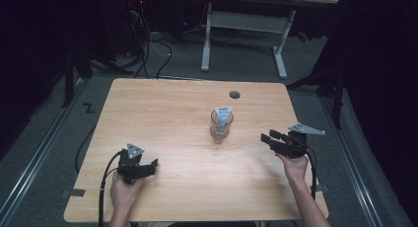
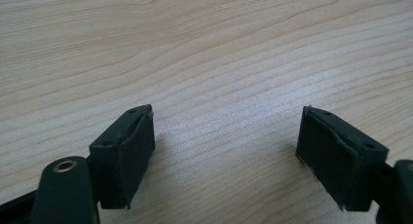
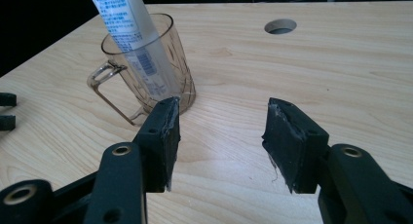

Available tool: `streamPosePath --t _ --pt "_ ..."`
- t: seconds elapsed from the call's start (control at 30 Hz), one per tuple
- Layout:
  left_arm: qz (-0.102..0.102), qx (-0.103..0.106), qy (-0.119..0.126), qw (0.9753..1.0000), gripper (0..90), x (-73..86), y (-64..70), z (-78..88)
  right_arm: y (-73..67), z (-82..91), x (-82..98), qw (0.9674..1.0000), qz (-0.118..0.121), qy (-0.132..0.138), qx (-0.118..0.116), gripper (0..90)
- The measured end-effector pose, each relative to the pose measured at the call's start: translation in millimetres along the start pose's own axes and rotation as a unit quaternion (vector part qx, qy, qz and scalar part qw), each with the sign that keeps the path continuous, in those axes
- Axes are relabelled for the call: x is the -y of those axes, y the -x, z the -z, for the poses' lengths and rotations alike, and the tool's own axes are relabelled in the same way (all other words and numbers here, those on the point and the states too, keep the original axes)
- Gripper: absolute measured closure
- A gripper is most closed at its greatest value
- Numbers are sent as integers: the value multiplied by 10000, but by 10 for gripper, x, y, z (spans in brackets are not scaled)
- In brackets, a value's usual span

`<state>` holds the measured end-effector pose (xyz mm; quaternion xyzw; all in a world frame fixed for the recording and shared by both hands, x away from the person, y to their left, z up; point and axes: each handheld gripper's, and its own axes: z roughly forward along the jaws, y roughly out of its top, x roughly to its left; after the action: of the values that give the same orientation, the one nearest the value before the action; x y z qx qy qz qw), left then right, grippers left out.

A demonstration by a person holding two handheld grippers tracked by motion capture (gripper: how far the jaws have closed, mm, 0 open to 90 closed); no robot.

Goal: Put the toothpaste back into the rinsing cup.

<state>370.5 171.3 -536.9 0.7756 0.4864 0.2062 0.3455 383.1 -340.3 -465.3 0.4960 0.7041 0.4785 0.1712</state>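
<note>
A wooden table carries a clear glass mug a little right of its middle, standing upright with a white tube leaning inside it, the tube's top poking above the rim. Behind the mug, near the far edge, is a round cable hole.

The left gripper sits low over the near-left part of the table, held in the left hand; in the left gripper view its jaws stand wide apart with nothing but bare wood between them.

The right gripper is held by the right hand near the right edge, pointing toward the mug (well short of it, not touching). In the right gripper view its jaws are also spread apart and grip nothing; the mug stands just beyond the left jaw, handle turned to the left, and the tube shows blue print on its label
</note>
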Motion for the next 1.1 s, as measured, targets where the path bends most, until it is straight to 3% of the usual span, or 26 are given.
streamPosePath --t 0.47,1.1 --pt "-3 -2 -1 10000 218 0 0 0 69 6 128 9998 -128 -87 106 473" --pt "-12 10 -3 10000 214 1 2 0 135 -183 243 9975 21 -479 515 470"
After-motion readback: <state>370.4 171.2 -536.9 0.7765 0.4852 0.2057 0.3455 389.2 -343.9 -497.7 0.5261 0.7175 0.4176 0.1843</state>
